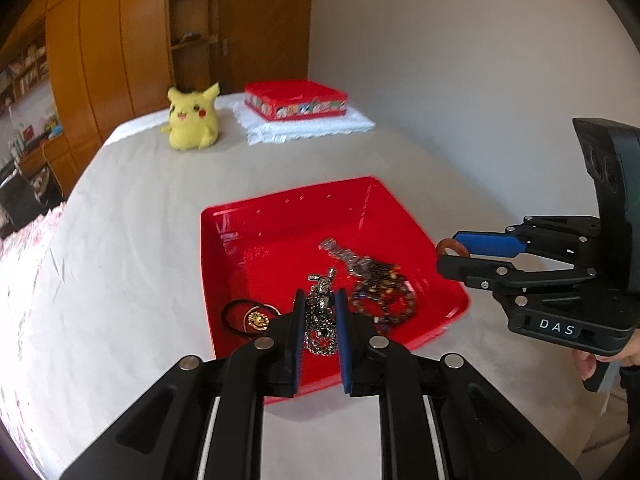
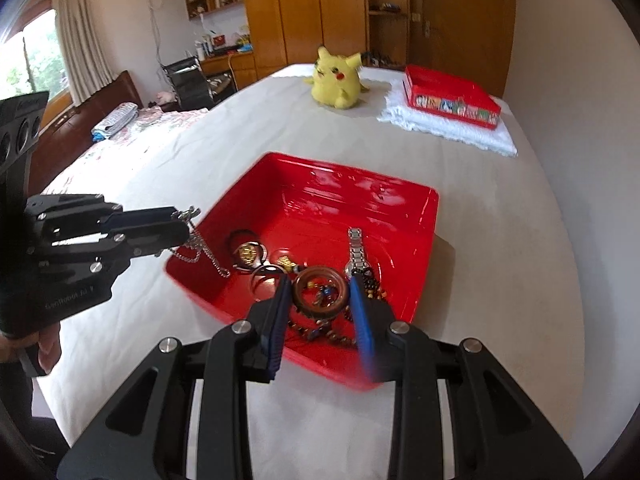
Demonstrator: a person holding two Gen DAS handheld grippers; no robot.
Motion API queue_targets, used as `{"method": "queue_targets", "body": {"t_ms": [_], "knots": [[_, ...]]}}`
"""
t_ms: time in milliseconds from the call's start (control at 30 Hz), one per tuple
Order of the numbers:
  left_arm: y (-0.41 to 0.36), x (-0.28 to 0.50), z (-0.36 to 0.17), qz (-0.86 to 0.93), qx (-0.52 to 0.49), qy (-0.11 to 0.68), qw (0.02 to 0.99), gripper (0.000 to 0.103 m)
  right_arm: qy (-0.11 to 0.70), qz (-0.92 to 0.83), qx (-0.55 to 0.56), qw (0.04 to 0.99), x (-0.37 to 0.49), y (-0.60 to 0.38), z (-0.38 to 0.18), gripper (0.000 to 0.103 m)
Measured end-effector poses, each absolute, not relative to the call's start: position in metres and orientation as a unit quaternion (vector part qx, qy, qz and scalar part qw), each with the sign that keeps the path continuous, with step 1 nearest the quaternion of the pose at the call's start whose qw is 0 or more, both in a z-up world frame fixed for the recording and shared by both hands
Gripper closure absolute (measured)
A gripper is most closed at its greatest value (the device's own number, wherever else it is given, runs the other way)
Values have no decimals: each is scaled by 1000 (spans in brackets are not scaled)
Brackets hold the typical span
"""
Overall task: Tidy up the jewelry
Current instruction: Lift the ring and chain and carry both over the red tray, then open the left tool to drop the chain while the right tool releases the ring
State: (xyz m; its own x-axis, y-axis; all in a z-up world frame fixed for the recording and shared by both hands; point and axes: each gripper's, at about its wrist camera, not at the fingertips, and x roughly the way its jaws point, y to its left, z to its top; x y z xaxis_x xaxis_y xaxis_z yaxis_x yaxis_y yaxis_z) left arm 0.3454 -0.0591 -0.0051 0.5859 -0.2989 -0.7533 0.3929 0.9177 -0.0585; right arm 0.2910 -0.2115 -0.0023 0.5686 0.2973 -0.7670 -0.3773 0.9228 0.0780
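A red tray sits on the beige cloth. It holds a silver watch, beaded bracelets and a black hair tie with a gold charm. My left gripper is shut on a silver chain necklace, whose chain hangs over the tray's near-left corner. My right gripper is shut on a brown wooden ring, held just above the tray's right side.
At the far end of the bed, a red decorated box rests on a folded white cloth. A yellow plush toy sits left of it. A hand grips the right tool.
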Motion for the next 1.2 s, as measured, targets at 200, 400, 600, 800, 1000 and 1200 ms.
{"method": "queue_targets", "body": {"t_ms": [200, 400, 600, 800, 1000, 1200], "knots": [[-59, 369, -32, -184, 54, 429, 882, 89, 443, 180, -43, 877, 320, -206, -27, 75], [-60, 385, -50, -178, 48, 444, 877, 89, 460, 170, -48, 870, 344, -196, -45, 75], [-57, 395, -65, -169, 45, 453, 874, 89, 472, 171, -49, 864, 357, -189, -61, 75], [-53, 403, -80, -166, 44, 462, 870, 89, 483, 172, -54, 857, 364, -183, -76, 75], [-52, 408, -89, -165, 43, 468, 867, 89, 487, 172, -57, 855, 368, -180, -81, 75], [-53, 410, -95, -164, 44, 473, 865, 89, 497, 169, -59, 849, 372, -178, -89, 73]]}}
